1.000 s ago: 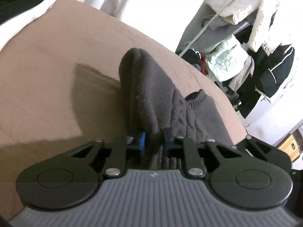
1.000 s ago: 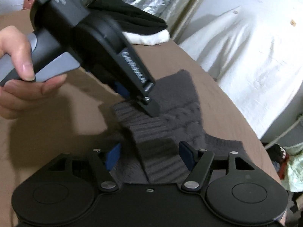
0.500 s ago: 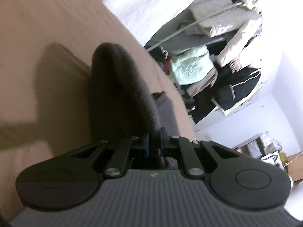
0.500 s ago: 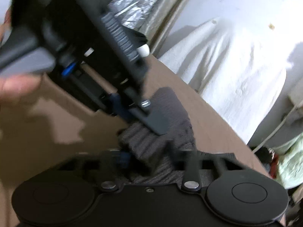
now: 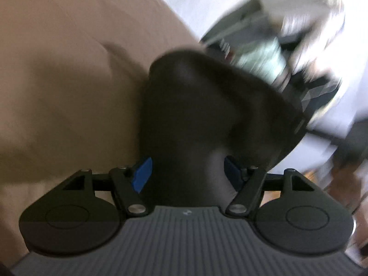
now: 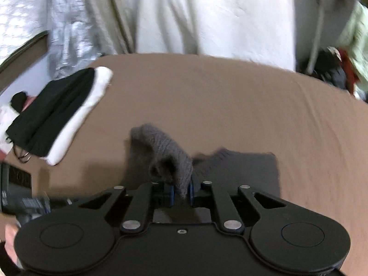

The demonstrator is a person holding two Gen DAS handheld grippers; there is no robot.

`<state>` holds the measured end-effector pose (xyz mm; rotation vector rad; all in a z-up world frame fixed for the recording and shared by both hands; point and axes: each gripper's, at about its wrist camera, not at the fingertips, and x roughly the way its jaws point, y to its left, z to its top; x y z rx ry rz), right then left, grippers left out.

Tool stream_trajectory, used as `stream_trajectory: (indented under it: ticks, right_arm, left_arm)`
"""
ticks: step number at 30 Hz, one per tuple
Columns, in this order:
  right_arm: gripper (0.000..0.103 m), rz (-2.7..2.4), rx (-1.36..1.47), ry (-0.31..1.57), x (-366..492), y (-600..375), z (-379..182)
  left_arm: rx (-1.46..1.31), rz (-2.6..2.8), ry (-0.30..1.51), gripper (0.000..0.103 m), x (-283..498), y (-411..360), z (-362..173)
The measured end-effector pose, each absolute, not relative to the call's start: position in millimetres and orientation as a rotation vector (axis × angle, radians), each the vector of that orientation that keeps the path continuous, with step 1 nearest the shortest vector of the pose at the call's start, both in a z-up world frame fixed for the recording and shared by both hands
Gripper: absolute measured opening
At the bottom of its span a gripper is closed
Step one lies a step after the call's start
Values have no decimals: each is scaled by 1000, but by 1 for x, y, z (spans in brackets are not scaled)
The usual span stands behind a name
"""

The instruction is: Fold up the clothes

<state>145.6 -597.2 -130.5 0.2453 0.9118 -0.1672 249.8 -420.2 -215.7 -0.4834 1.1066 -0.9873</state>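
A: Right gripper (image 6: pixel 181 192) first: we log its blue-padded fingers (image 6: pixel 171 195) drawn close together, pinching a hanging fold of the dark grey cable-knit sweater (image 6: pixel 171 154). The fold rises from the pads and arches over to the left.

B: And the left gripper (image 5: pixel 186 172)?

A: We see its jaws standing wide, one blue pad (image 5: pixel 142 174) on each side of the dark fabric. The sweater bulges up between them, but the pads sit at its edges and the frame is heavily blurred; we cannot tell whether they touch the knit, though they are plainly not clamped on it.

B: Largest item in view?

A: We note the brown sheet-covered bed surface (image 6: pixel 218 105), filling most of both views. The rest of the sweater lies flat on it just beyond the right gripper, towards the right.

B: Next in size?

A: We record the white draped cloth (image 6: pixel 207 16) behind the bed, then the folded stack of black and white garments (image 6: pixel 59 115) at the far left of the bed, well apart from the sweater.

B: Smaller things?

A: We see the blurred clothes pile (image 5: pixel 260 55) beyond the bed's edge in the left wrist view, and a person's hand (image 6: pixel 9 237) at the lower left edge of the right wrist view, beside the left gripper's body.
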Motion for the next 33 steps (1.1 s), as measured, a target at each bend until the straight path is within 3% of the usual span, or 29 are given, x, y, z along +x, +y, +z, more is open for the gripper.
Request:
stream_trajectory:
  ticks: [4, 10, 13, 15, 22, 25, 28, 33]
  right_arm:
    - [12, -256, 279, 978, 164, -620, -147]
    - [11, -392, 330, 1076, 191, -655, -171]
    - [12, -479, 385, 1168, 191, -674, -213]
    - [14, -518, 414, 1197, 184, -684, -232]
    - [13, -601, 81, 1066, 166, -675, -217]
    - [18, -542, 100, 947, 138, -663, -204]
    - [33, -399, 200, 830, 100, -630, -204]
    - [47, -255, 330, 802, 60, -611, -248]
  left_arm:
    - [-455, -990, 1181, 69, 247, -436, -231]
    - [-362, -1005, 1137, 70, 240, -442, -219]
    - [-291, -1015, 1191, 88, 236, -452, -222]
    - [-291, -1015, 1223, 90, 237, -454, -224]
    - [-305, -1014, 1262, 91, 239, -452, -223]
    - [-301, -1010, 1263, 91, 236, -447, -224]
    - [-300, -1003, 1264, 91, 234, -450, -225]
    - [-222, -982, 1224, 91, 225, -459, -216]
